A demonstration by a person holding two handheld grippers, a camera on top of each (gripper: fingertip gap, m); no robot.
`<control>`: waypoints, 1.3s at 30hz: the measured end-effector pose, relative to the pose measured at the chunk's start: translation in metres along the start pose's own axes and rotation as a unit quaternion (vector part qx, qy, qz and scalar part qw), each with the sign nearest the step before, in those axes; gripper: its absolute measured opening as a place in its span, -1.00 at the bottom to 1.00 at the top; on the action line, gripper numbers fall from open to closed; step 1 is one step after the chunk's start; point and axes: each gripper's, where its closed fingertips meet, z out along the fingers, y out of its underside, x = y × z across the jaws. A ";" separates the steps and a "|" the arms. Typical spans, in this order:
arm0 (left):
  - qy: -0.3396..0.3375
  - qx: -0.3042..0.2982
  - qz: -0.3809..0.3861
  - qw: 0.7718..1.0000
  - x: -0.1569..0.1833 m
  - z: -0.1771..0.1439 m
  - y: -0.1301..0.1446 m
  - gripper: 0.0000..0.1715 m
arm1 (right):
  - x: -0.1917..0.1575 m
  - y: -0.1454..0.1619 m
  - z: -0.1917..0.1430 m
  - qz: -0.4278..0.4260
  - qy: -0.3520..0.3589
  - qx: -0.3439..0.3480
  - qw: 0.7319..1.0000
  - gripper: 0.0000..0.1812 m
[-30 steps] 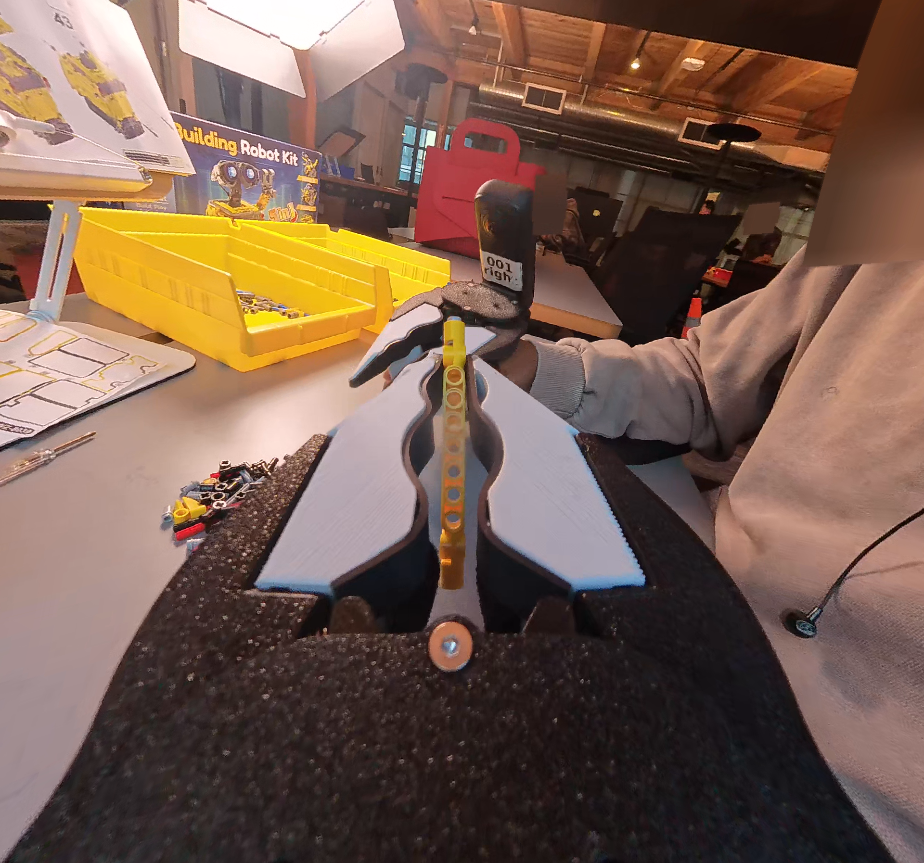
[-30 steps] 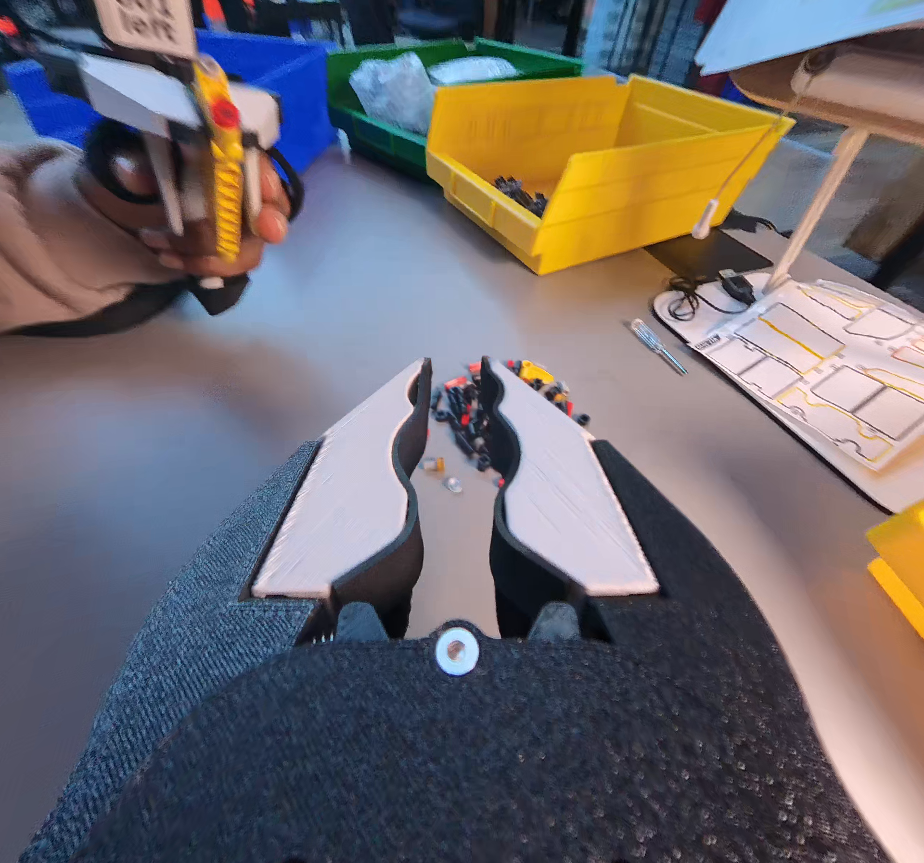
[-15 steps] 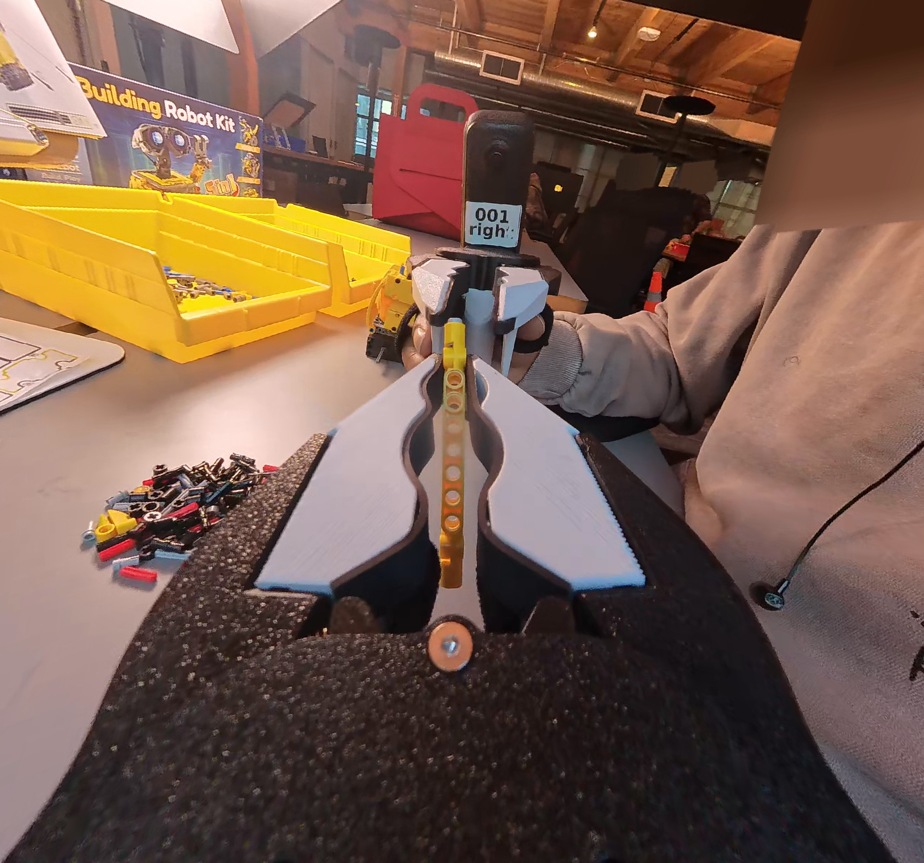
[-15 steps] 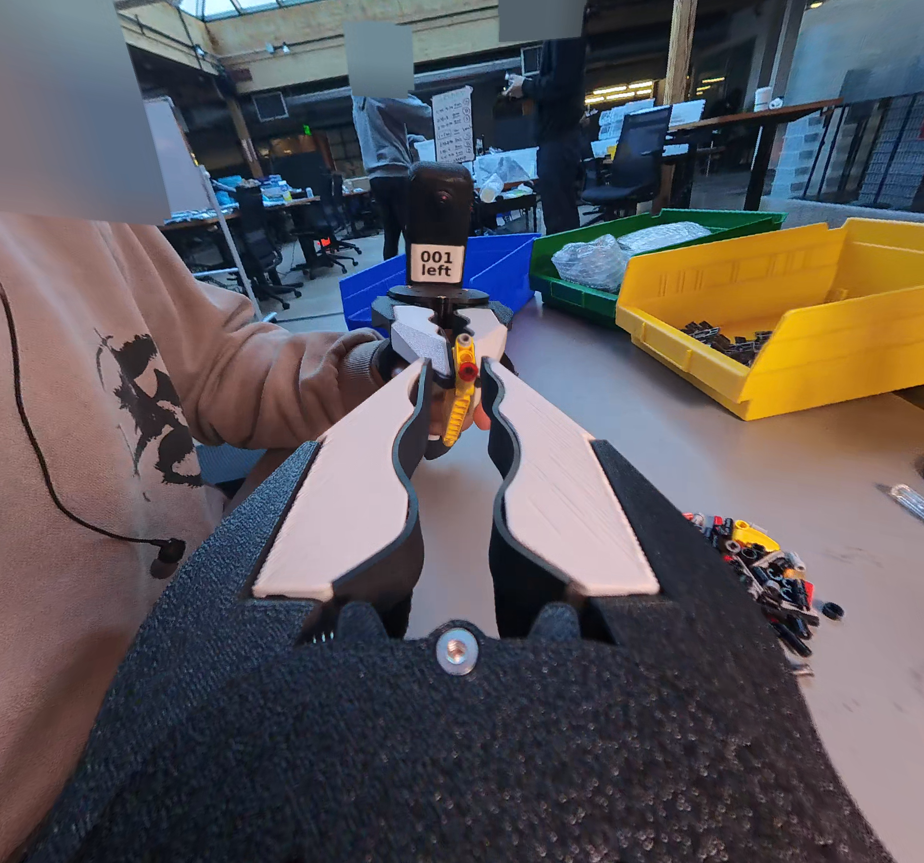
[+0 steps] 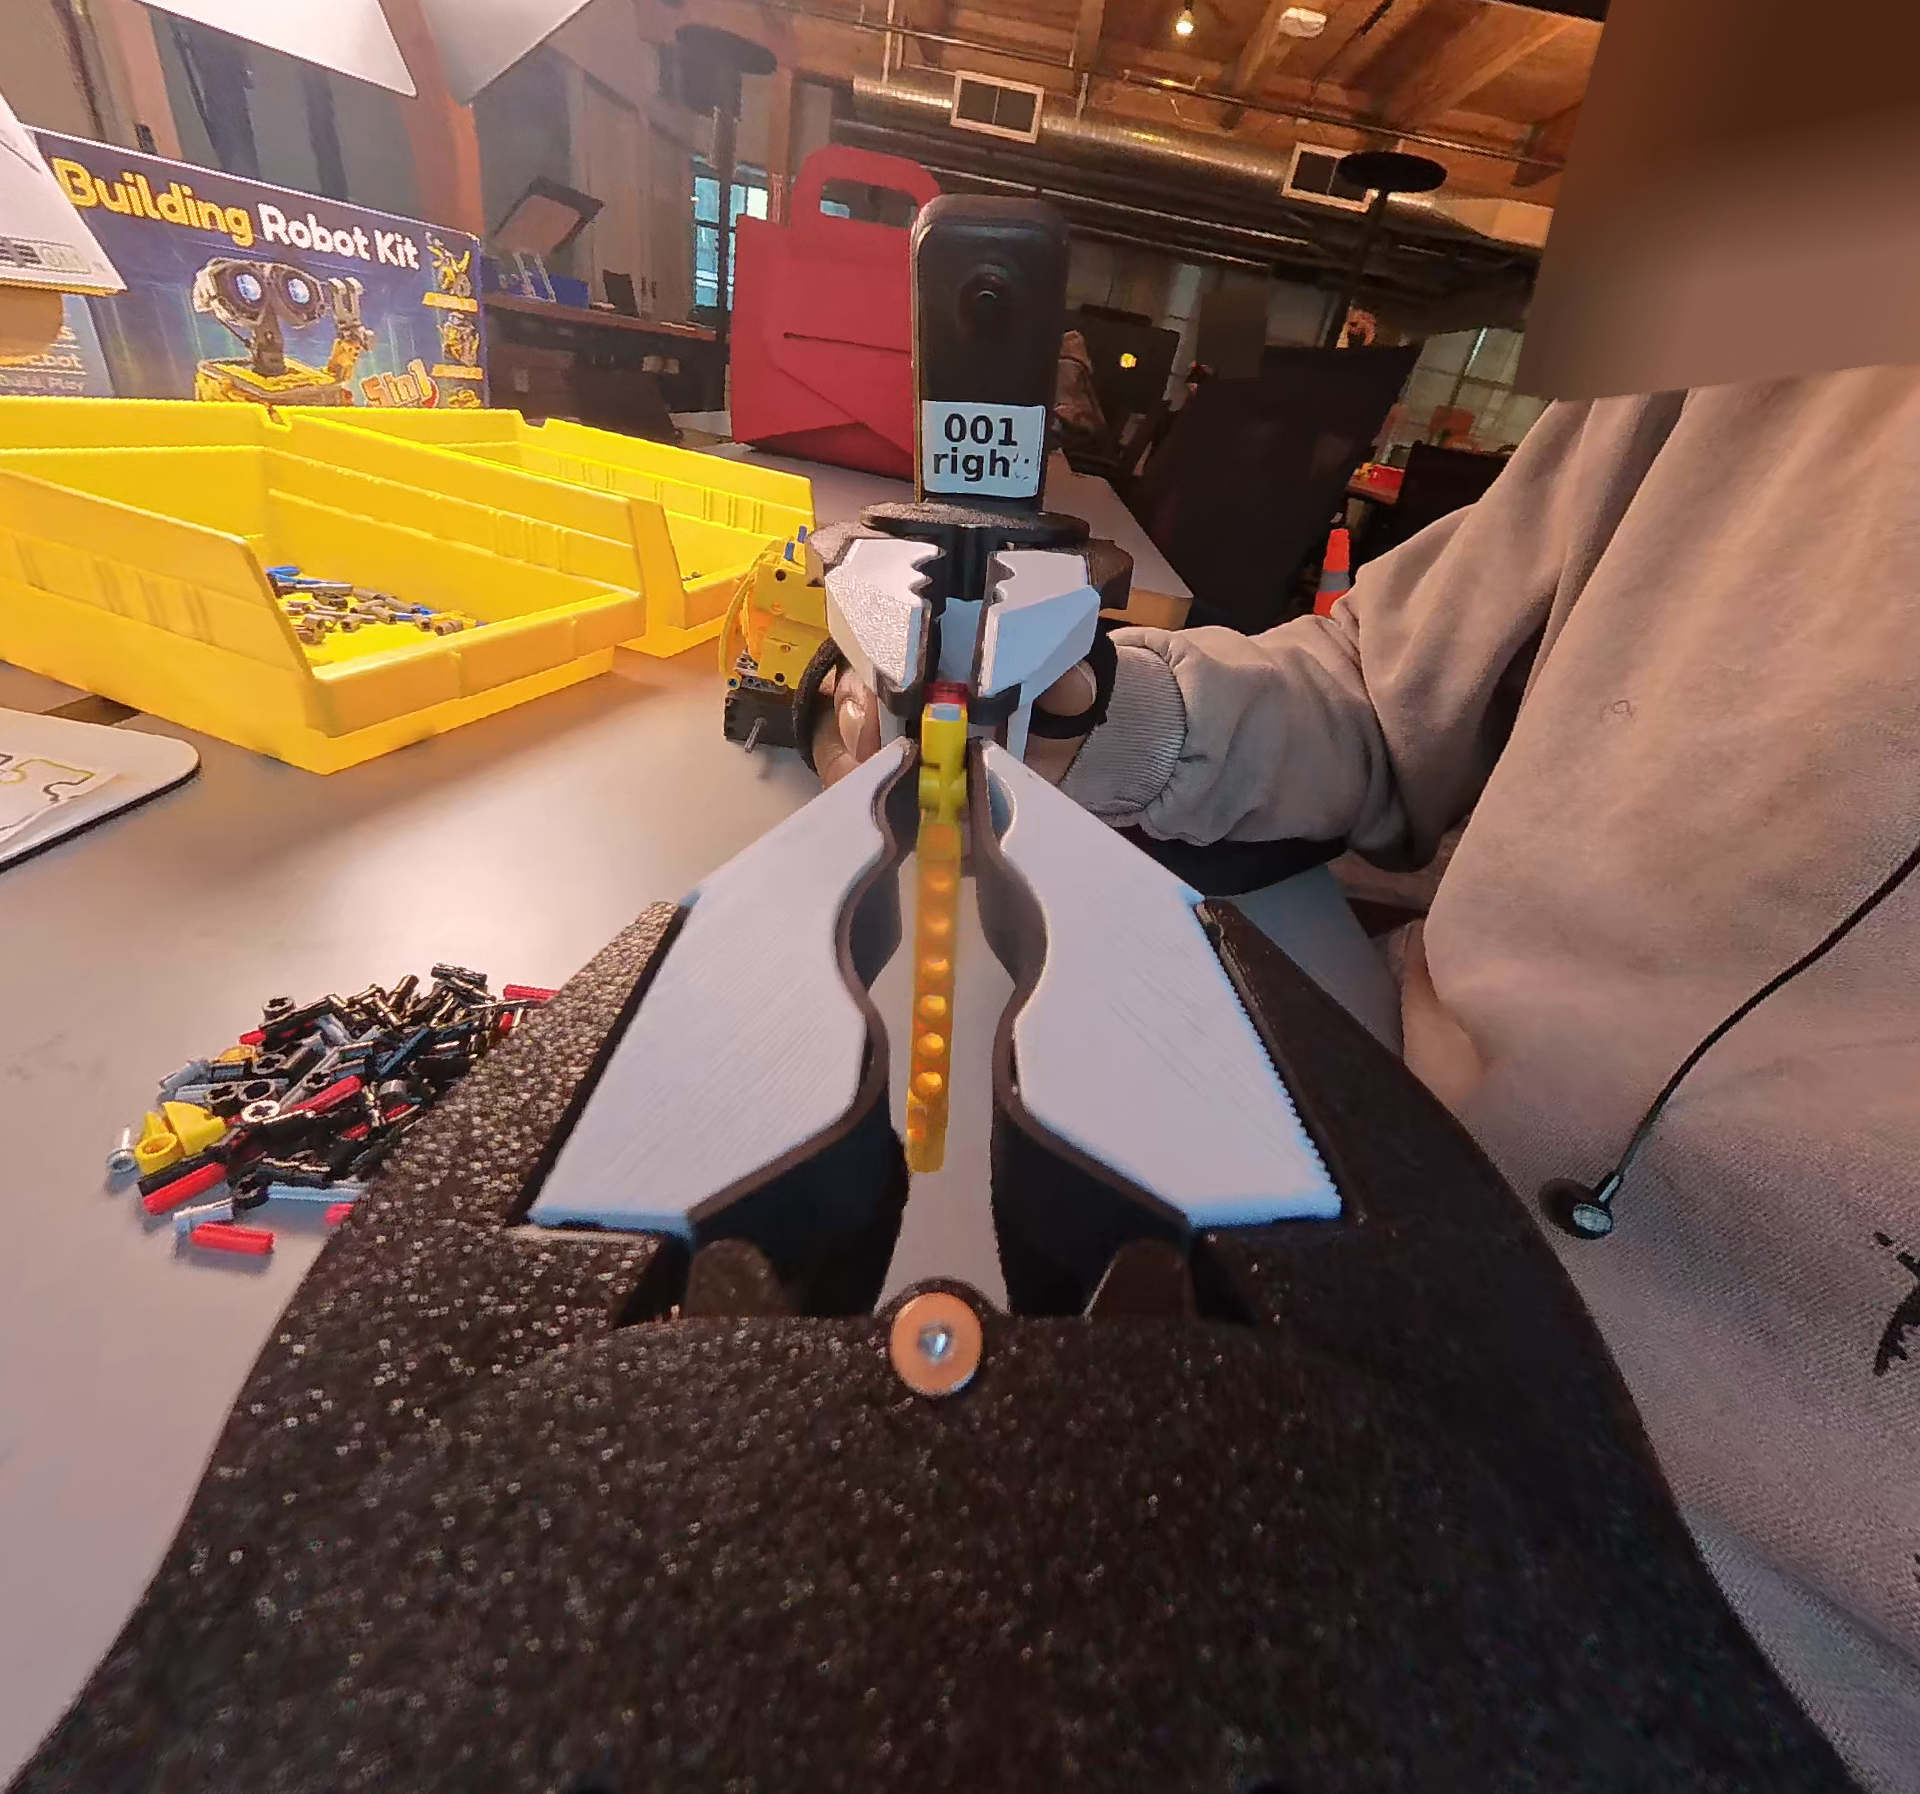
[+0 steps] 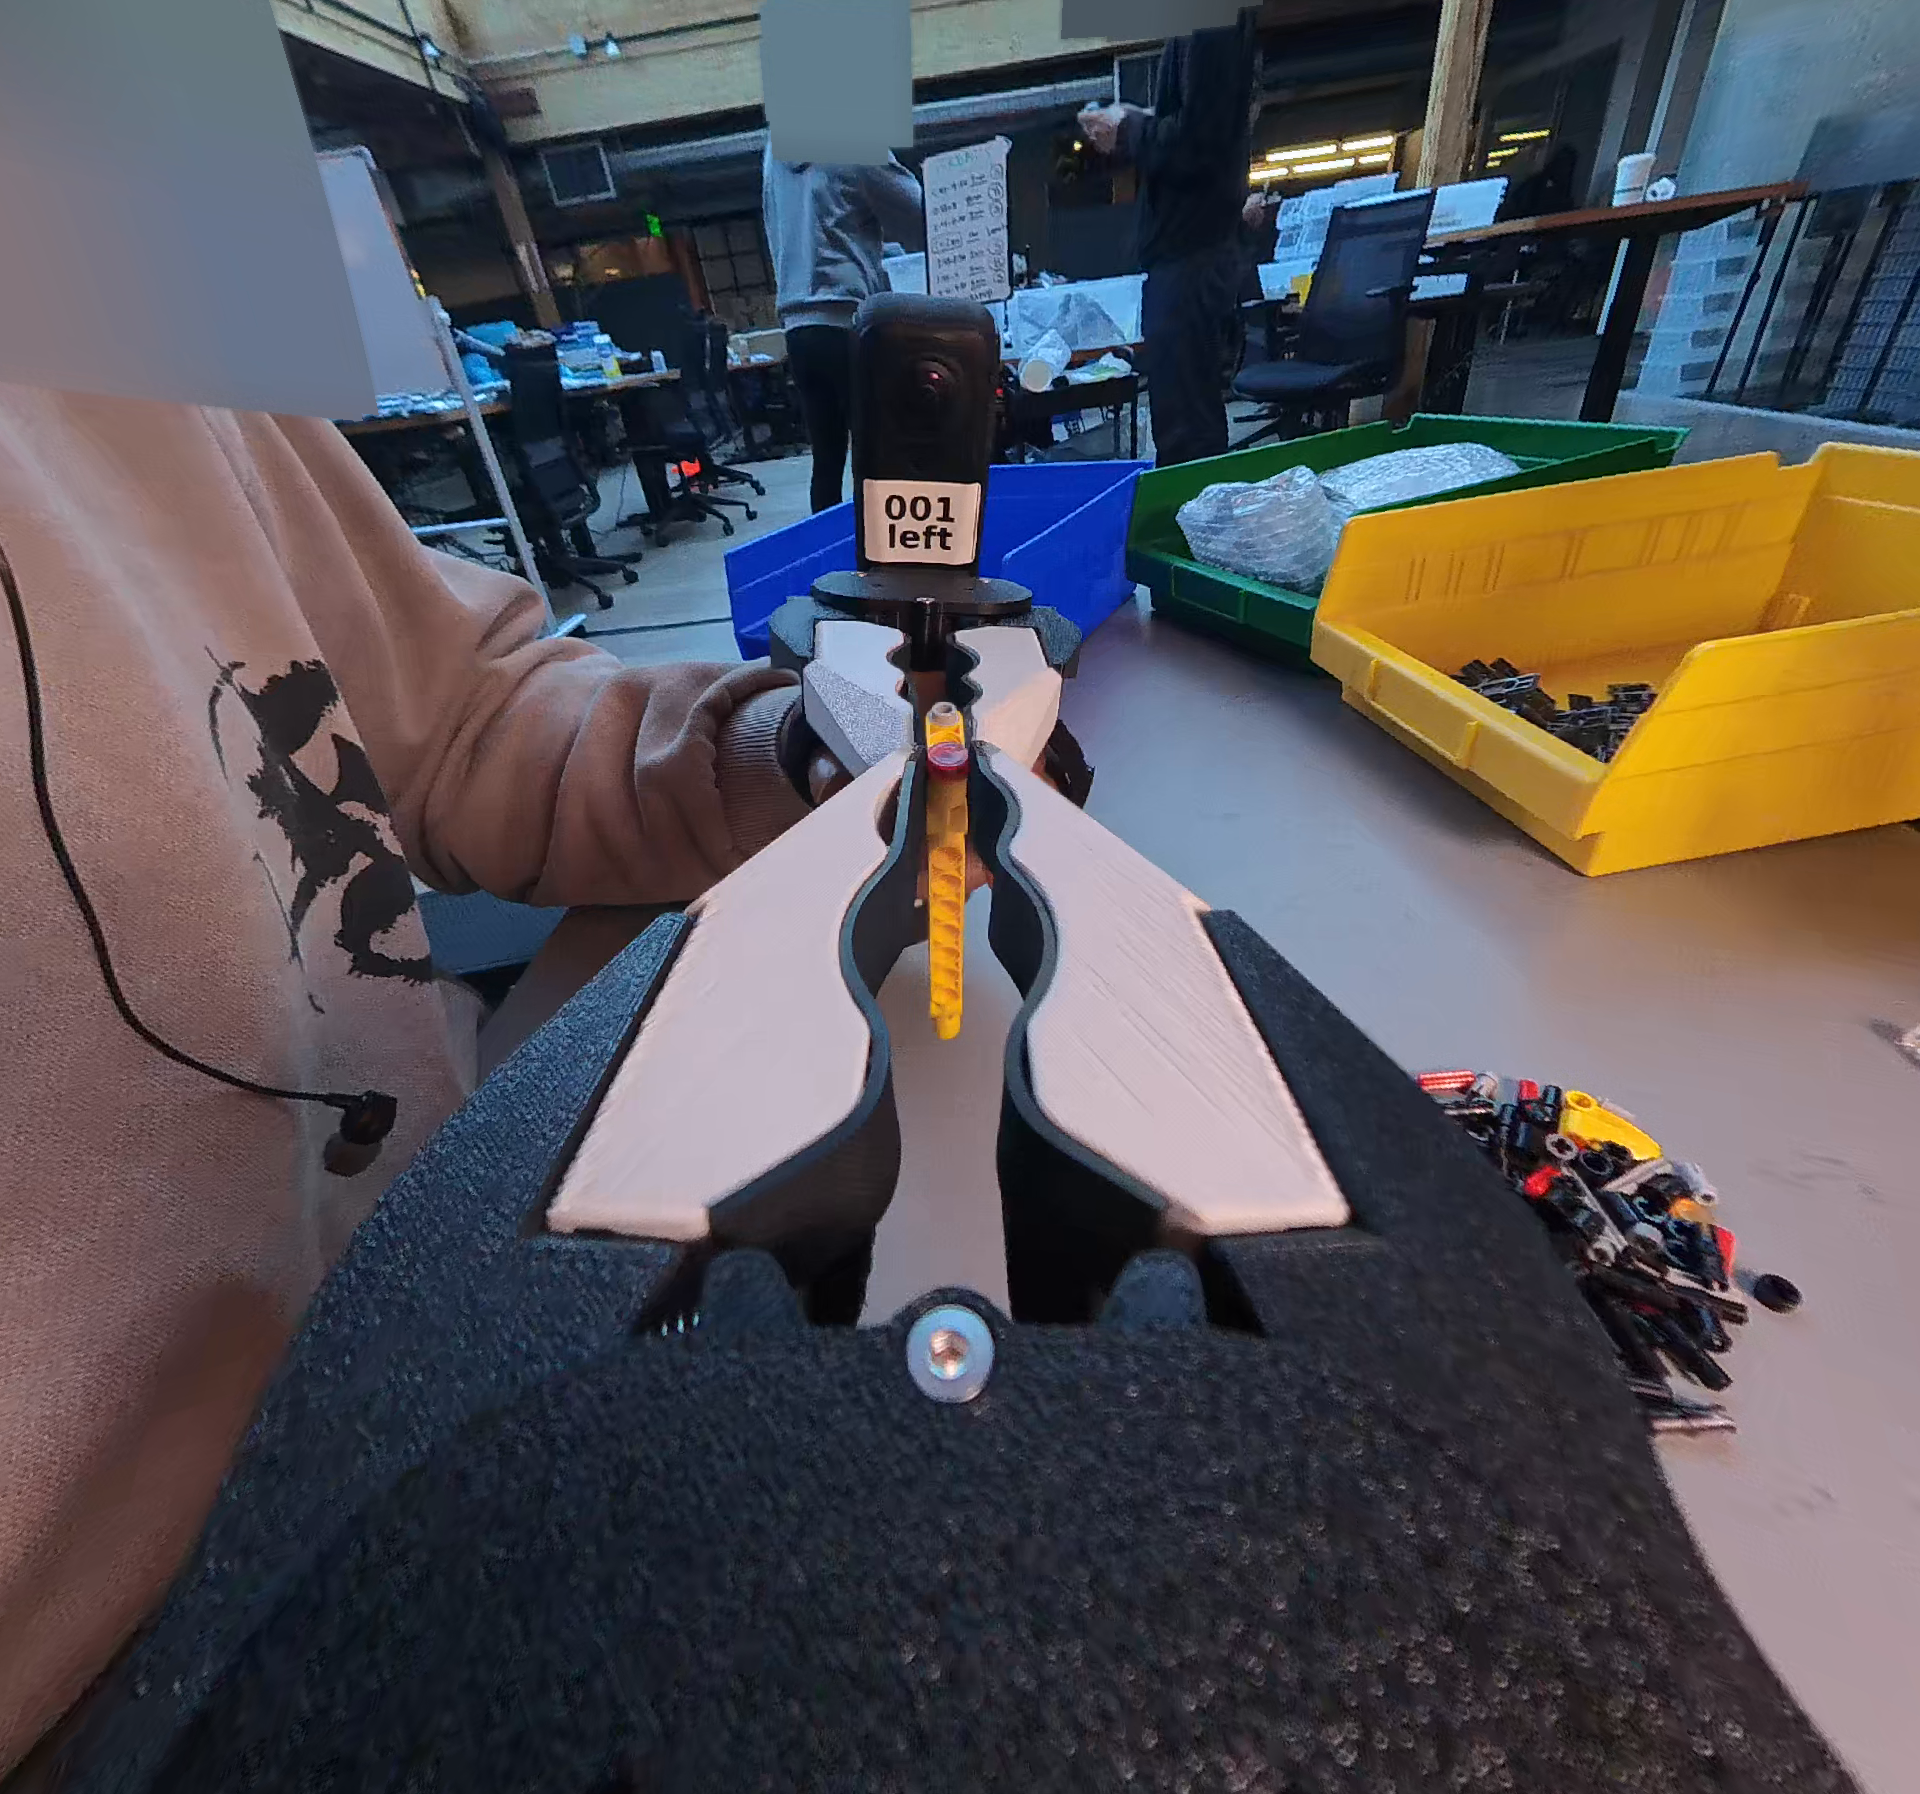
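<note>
My left gripper [image 5: 943, 768] is shut on a long yellow beam with holes [image 5: 932, 975] and holds it above the grey table [image 5: 416, 861]. A red pin [image 5: 943, 695] sits at the beam's top end. My right gripper [image 6: 948, 762] faces the left one tip to tip. Its jaws are closed in on the red pin [image 6: 948, 757] on the yellow beam [image 6: 945, 913]. The left gripper [image 6: 930, 695] shows just behind the pin in the right wrist view. The right gripper [image 5: 961, 643] shows beyond the beam in the left wrist view.
A pile of small black, red and yellow parts [image 5: 312, 1079] lies on the table, also in the right wrist view [image 6: 1600, 1214]. Yellow bins [image 5: 343, 601] [image 6: 1621, 664], a green bin [image 6: 1226, 581], a blue bin [image 6: 1049, 539] and a partly built yellow model [image 5: 774, 622] stand behind. The person's sleeve [image 5: 1299, 726] is close. The grippers are tip to tip, or close to it.
My right gripper swung up from over the parts pile to face the left gripper, moved in and narrowed its jaws onto the red pin. The left gripper kept hold of the beam.
</note>
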 end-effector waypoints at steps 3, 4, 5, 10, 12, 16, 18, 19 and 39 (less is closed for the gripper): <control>0.004 -0.007 0.009 1.000 0.003 0.002 0.002 -0.92 | -0.004 0.003 0.002 0.001 -0.008 -0.008 1.000 -0.92; 0.004 -0.014 0.010 1.000 0.004 0.002 0.002 -0.92 | -0.005 0.003 0.002 0.002 -0.012 -0.011 1.000 -0.93; 0.004 -0.024 0.011 1.000 0.005 0.002 0.003 -0.92 | -0.006 0.004 0.002 0.002 -0.014 -0.015 1.000 -0.93; -0.007 -0.029 0.026 0.999 0.005 0.005 0.000 -0.91 | -0.006 -0.004 0.000 0.049 -0.014 0.026 0.998 -0.96; -0.009 -0.016 0.025 1.000 0.004 0.006 -0.009 -0.91 | -0.004 -0.012 -0.001 0.081 -0.020 0.065 0.994 -0.96; -0.032 -0.147 0.004 0.989 -0.002 0.010 0.055 -0.92 | 0.006 -0.111 -0.055 0.143 -0.076 0.305 0.939 -0.96; -0.023 -0.043 0.015 0.999 0.008 0.011 0.003 -0.92 | 0.005 -0.131 -0.074 0.003 0.005 0.252 0.968 -0.99; -0.024 -0.011 0.011 1.000 0.004 0.007 -0.017 -0.92 | 0.001 -0.133 -0.077 -0.015 0.018 0.243 0.970 -1.00; -0.042 -0.034 -0.051 0.997 -0.012 -0.002 0.005 -0.92 | 0.043 -0.008 -0.029 0.037 0.060 0.038 0.997 -0.97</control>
